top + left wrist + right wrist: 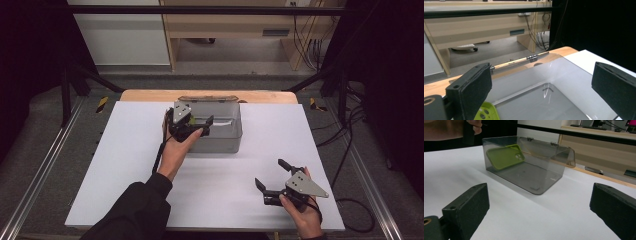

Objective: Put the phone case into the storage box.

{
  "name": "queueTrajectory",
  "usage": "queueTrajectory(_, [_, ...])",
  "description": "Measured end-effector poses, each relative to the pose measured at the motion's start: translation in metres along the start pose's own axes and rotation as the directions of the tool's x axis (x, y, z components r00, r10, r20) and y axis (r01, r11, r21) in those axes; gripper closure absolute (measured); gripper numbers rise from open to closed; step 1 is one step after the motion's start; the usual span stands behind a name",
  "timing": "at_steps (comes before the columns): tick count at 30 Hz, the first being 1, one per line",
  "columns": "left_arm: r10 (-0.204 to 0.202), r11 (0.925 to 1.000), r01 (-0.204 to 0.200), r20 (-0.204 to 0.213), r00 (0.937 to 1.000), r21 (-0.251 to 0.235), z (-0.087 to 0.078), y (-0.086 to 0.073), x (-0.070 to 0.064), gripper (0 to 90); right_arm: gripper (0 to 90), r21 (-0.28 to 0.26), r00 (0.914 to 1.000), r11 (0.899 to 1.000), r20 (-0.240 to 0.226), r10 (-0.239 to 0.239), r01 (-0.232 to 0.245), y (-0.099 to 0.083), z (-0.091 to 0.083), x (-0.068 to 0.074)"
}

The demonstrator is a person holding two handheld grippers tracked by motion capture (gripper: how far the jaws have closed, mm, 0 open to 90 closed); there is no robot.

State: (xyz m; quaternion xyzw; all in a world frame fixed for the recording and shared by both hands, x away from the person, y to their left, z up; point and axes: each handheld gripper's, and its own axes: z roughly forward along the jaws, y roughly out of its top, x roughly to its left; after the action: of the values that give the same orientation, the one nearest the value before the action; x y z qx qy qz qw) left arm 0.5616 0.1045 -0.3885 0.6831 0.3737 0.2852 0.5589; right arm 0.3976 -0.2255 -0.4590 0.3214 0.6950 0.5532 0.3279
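Left gripper [196,126] is hovering over the open top of the clear box [220,142], fingers [472,87] spread wide, nothing between them. The left gripper view is looking straight down into the box, so this reads as either just-released or lining up to reach in; can't tell which.

Green phone case [505,156] is sitting inside the box at the end nearest the left gripper, leaning tilted against the wall rather than lying flat. Its corner is peeking in at the bottom of the left gripper view [486,112], right below the gripper's near finger.

Box lid [564,156] is lying folded back on its hinges [532,57] toward the far edge, keeping the opening clear for access from above.

Right gripper [277,180] is parked low over the white surface [125,165], well apart from the box, fingers [467,205] also wide apart and empty. Likely staying out of the way, pointed at the box so its camera is covering the side wall.
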Motion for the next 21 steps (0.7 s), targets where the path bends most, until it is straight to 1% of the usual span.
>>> queueTrajectory(5, [0.008, 0.9999, -0.008, 0.018, 0.9998, -0.009, -0.003, 0.002, 0.000, 2.7, 2.6, 0.001, 1.0000, 1.000, 0.001, 0.001, -0.001, 0.000, 0.000, 0.000])
queueTrajectory(7, [0.005, 0.9999, -0.005, 0.032, 0.9995, -0.015, -0.004, 0.003, 0.000, 2.6, 2.6, 0.001, 1.0000, 1.000, 0.000, 0.000, 0.000, 0.000, 0.000, 0.000])
queueTrajectory(8, [-0.002, 0.9998, 0.003, 0.040, 0.9992, -0.019, -0.004, 0.003, 0.000, 2.6, 2.5, 0.001, 1.0000, 1.000, 0.001, 0.000, 0.000, 0.000, 0.000, 0.000])
queueTrajectory(9, [0.001, 0.9997, 0.000, 0.035, 0.9994, -0.023, -0.005, 0.004, 0.000, 2.3, 2.5, 0.001, 1.0000, 1.000, 0.000, 0.000, 0.000, 0.000, 0.000, 0.000])
queueTrajectory(12, [-0.007, 0.9996, 0.008, 0.043, 0.9990, -0.027, -0.007, 0.004, 0.001, 2.0, 2.5, 0.000, 1.0000, 1.000, -0.001, 0.003, -0.003, 0.000, 0.000, 0.000])
queueTrajectory(17, [-0.007, 0.9993, 0.008, 0.051, 0.9987, -0.037, -0.011, 0.007, 0.003, 2.0, 2.4, -0.002, 1.0000, 1.000, -0.003, 0.007, -0.007, 0.000, 0.000, 0.000])
queueTrajectory(18, [0.001, 0.9992, 0.001, 0.048, 0.9989, -0.040, -0.012, 0.007, 0.003, 2.0, 2.4, -0.001, 1.0000, 1.000, -0.002, 0.006, -0.006, 0.000, 0.000, 0.000])
queueTrajectory(19, [-0.002, 0.9991, 0.005, 0.056, 0.9984, -0.042, -0.013, 0.008, 0.004, 2.0, 2.4, -0.001, 1.0000, 1.000, -0.001, 0.008, -0.008, 0.001, 0.000, 0.000])
queueTrajectory(21, [0.004, 0.9990, -0.002, 0.058, 0.9983, -0.045, -0.015, 0.009, 0.005, 2.0, 2.4, -0.001, 1.0000, 1.000, -0.001, 0.007, -0.007, 0.000, 0.000, 0.001])
